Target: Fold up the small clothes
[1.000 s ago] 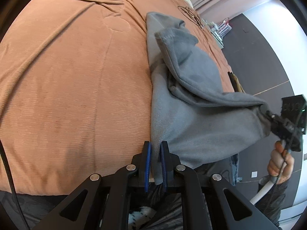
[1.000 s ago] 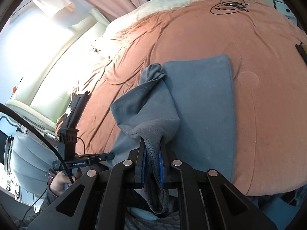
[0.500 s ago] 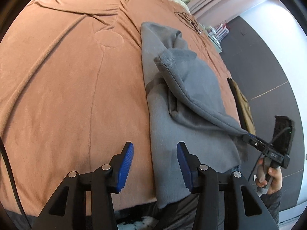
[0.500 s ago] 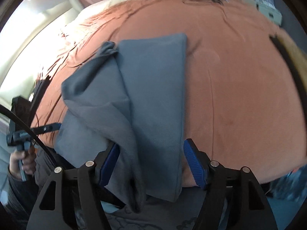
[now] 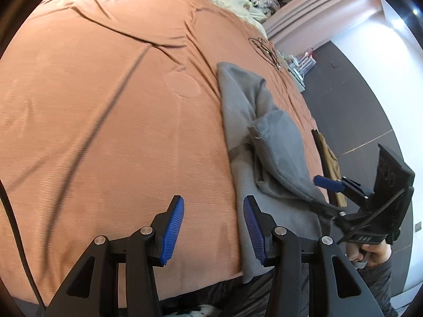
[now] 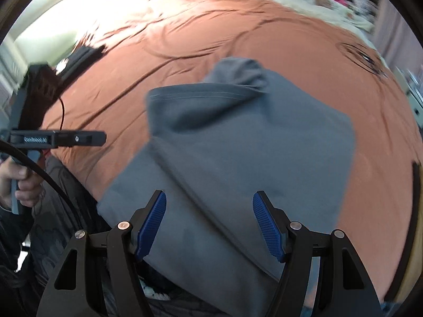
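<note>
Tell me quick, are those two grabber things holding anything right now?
Left gripper: open, holding nothing, just been opening.
Right gripper: open above the grey garment, not gripping it, just been opening.

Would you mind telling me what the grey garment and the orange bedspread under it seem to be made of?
Grey garment: soft matte fleece or brushed knit, judging by the fuzzy nap at its edges and its limp folds. Orange bedspread: probably fine-ribbed corduroy or velour, matte with faint parallel lines.
</note>
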{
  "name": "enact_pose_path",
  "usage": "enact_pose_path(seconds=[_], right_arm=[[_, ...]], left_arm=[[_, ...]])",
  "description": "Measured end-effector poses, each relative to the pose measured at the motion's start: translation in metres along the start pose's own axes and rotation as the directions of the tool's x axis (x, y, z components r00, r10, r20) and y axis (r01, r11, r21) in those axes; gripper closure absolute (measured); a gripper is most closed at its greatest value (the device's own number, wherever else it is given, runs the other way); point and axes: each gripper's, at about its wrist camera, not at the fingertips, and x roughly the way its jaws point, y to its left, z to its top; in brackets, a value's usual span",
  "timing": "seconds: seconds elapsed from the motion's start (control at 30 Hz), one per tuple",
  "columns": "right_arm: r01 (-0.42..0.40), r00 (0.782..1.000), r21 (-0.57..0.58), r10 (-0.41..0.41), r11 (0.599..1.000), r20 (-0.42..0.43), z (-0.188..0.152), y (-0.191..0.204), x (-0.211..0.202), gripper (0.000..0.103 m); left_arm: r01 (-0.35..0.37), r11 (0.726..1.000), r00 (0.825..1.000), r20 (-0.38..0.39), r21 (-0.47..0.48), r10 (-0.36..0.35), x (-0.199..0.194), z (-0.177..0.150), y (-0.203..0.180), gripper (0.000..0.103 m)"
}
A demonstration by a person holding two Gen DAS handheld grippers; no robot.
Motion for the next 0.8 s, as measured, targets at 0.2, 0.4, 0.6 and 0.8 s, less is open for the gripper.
enact_pose_path(seconds=[0.2,0.4,0.6,0.8], right_arm=[[-0.001,0.998,-0.102,-0.005,0.995,-0.057,0.022,0.033,0.043,0.036],[0.05,0.994,-0.161,-0.064,0.986,-0.084,0.034,0.046,0.08,0.05],[0.008,0.998,-0.148,-0.017,0.989,-0.061,0.042,0.034,0.073,0.096],[-0.044,0.999,-0.09,0.045,0.995,0.005,0.051,0.004,0.032,0.097]], left_arm=[[-0.01,1.0,0.999,0.037,-0.02,0.011,-0.02,0.006,0.023,0.055],[-0.007,0.999,0.999,0.043,-0.038,0.009,-0.026,0.013,0.036,0.055],[-0.014,0.999,0.999,0.028,-0.029,0.015,-0.02,0.025,0.031,0.055],[-0.005,1.0,1.0,0.017,0.012,0.005,-0.007,0.048,0.004,0.055]])
